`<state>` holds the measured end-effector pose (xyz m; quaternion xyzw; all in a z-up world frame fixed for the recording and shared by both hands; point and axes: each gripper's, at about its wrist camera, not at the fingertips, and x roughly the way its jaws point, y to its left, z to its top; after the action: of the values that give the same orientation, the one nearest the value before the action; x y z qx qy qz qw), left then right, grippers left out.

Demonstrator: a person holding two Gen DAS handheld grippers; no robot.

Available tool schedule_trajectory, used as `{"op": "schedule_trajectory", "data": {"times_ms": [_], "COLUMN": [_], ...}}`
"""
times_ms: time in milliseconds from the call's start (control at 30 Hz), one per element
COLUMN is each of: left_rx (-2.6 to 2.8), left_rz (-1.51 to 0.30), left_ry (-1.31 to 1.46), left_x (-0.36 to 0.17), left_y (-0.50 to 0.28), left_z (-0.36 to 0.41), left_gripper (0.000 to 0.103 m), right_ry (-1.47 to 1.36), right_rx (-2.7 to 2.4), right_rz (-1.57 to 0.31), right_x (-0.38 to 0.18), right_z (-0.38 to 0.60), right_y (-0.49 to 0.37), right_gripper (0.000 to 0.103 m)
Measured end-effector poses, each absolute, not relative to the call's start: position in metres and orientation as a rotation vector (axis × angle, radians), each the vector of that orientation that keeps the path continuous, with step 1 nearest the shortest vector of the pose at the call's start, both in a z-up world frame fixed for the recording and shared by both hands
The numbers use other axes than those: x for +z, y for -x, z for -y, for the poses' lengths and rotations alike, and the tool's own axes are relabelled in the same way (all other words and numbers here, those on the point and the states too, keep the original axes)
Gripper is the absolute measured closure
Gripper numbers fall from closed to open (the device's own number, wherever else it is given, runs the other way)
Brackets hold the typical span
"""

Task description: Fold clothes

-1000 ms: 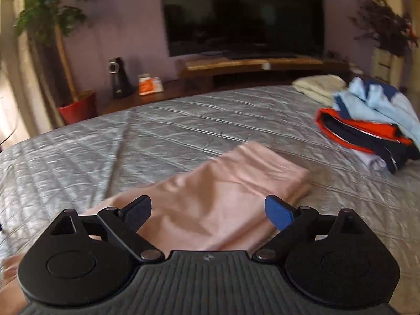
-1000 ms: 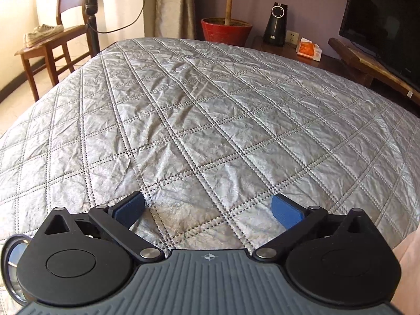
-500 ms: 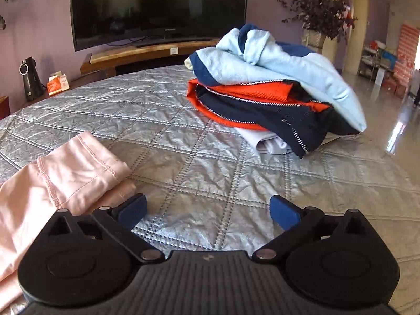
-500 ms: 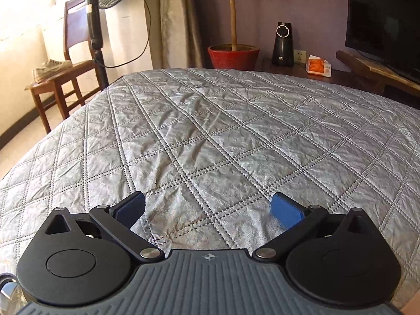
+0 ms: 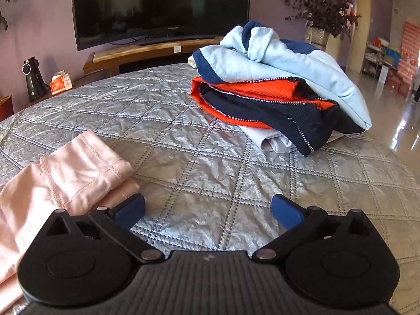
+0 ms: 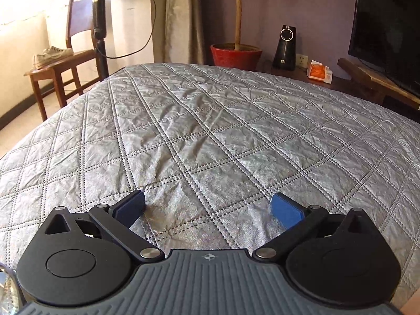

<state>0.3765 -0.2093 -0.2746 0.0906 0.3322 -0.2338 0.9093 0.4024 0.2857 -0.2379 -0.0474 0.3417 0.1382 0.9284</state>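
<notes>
A folded pink garment (image 5: 65,181) lies on the silver quilted bed at the lower left of the left wrist view. My left gripper (image 5: 208,210) hangs just right of it, jaws wide open over bare quilt, its left pad close to the pink edge. Farther back on the right sits a pile of clothes (image 5: 278,89): a light blue top over an orange and navy zip jacket, with white cloth underneath. In the right wrist view my right gripper (image 6: 208,208) is open over the bare quilt (image 6: 210,136), nothing between its pads.
A large TV (image 5: 160,5) on a wooden stand stands beyond the bed. A black speaker (image 6: 284,47), an orange tissue pack (image 6: 319,71) and a red plant pot (image 6: 235,55) line the far wall. A wooden chair (image 6: 60,63) with shoes and a fan stand at the bed's left.
The left wrist view has swung right: the pink garment went from between the jaws to the left, and the clothes pile came nearer. The right wrist view tilted up slightly.
</notes>
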Motion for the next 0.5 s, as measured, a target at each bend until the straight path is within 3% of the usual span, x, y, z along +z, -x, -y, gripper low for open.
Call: {"op": "schedule_trajectory", "data": {"times_ms": [500], "left_rx": [-0.479], "left_rz": [-0.686], "left_ry": [-0.19], "left_x": [-0.2743], "left_y": [-0.3768], "left_z": [0.2119], "left_gripper": [0.0], "right_ry": [0.097], "right_rx": [0.283], "right_rz": [-0.701], "right_x": [-0.2378], "right_z": [-0.2851], "right_y": [-0.4032], "right_gripper": [0.0]}}
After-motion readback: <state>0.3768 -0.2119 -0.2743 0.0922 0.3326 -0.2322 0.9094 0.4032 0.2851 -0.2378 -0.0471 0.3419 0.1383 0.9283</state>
